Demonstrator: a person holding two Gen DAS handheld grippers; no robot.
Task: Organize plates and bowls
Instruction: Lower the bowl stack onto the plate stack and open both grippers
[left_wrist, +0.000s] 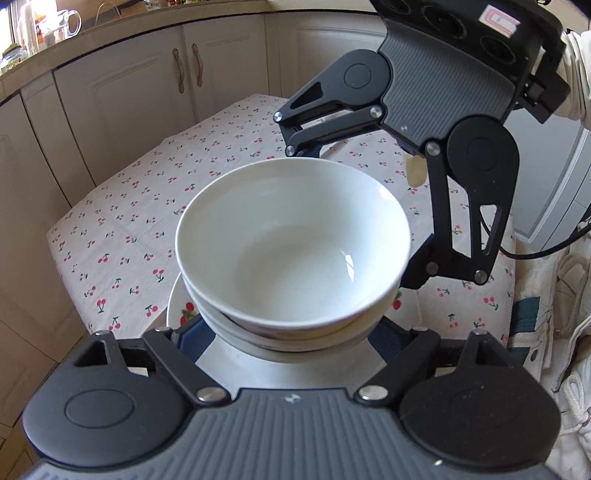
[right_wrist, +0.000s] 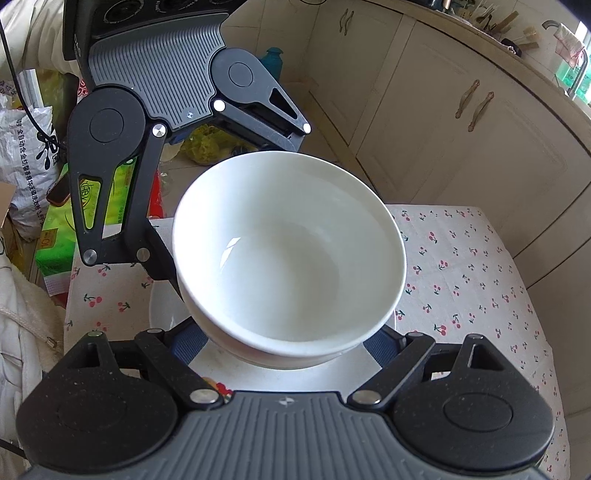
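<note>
A white bowl (left_wrist: 295, 243) is nested in another white bowl (left_wrist: 280, 338), stacked on a white plate (left_wrist: 177, 306) with a red fruit print. The stack also shows in the right wrist view: top bowl (right_wrist: 291, 254), plate (right_wrist: 166, 310). My left gripper (left_wrist: 291, 332) is spread wide on both sides of the near side of the stack; its blue fingers (left_wrist: 192, 336) stand beside the bowls. My right gripper (right_wrist: 288, 343) is spread the same way from the opposite side. Each gripper shows in the other's view, behind the bowls. The fingertips are hidden by the bowls.
The stack sits on a small table with a cherry-print cloth (left_wrist: 122, 236). Cream kitchen cabinets (left_wrist: 122, 99) stand beyond it. A green box (right_wrist: 55, 243), bags and a white garment (right_wrist: 22, 332) crowd the table's far side in the right wrist view.
</note>
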